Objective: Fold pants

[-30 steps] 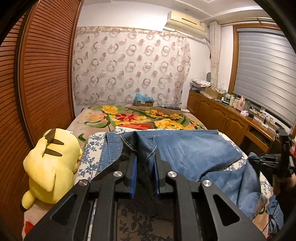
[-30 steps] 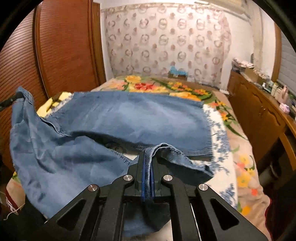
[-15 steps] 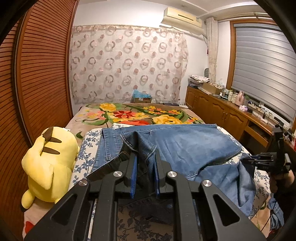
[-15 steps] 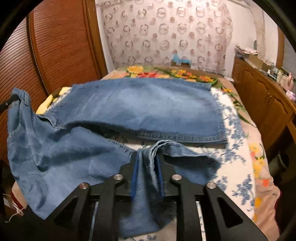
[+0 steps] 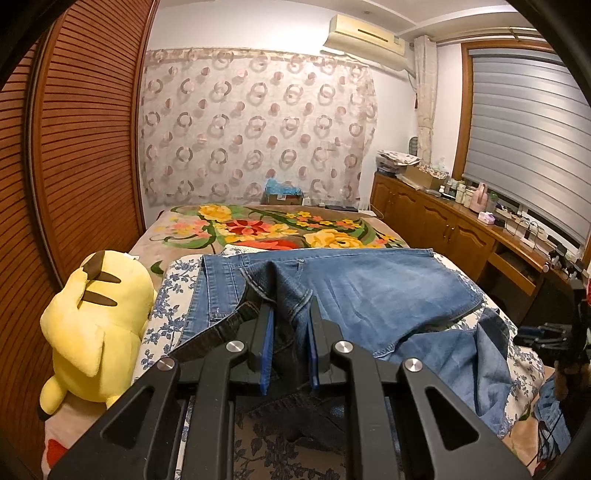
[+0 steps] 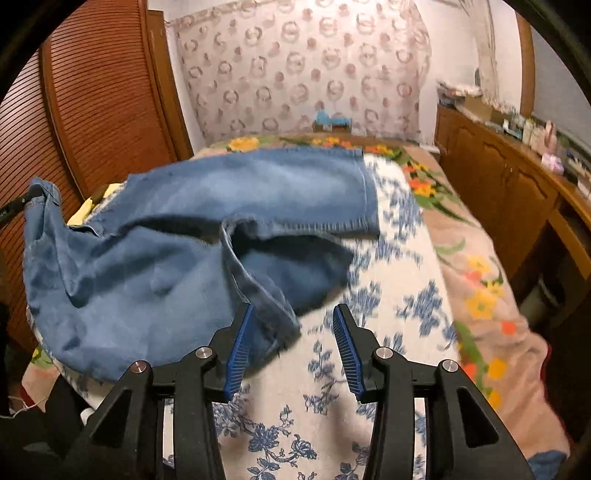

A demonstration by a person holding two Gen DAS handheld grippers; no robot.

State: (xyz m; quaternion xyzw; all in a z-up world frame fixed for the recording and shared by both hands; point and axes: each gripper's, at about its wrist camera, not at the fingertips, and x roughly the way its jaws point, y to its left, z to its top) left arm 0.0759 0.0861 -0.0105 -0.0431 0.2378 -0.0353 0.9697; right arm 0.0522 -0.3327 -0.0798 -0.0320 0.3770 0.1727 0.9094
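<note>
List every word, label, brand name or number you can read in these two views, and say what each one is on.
No text can be read in either view.
Air conditioner: no legible brand mark.
Cardboard box at the far end of the bed: a pale label, too small to read.
Bottles and boxes on the wooden counter: too small and blurred.
Jeans: no tag visible.

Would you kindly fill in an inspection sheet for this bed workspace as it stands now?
Surface: bed with white, blue-flowered cover over a floral blanket.
Job's things: blue denim pants, one leg flat, the other rumpled in front.
Clutter: yellow plush toy beside the pants.
Grippers: left tongs shut on bunched denim; right tongs have just been opening, hem edge loose by one pad.
Cables: thin cords at the right edge, unclear.
Surroundings: wooden louvred doors, patterned curtain, wooden sideboard.
</note>
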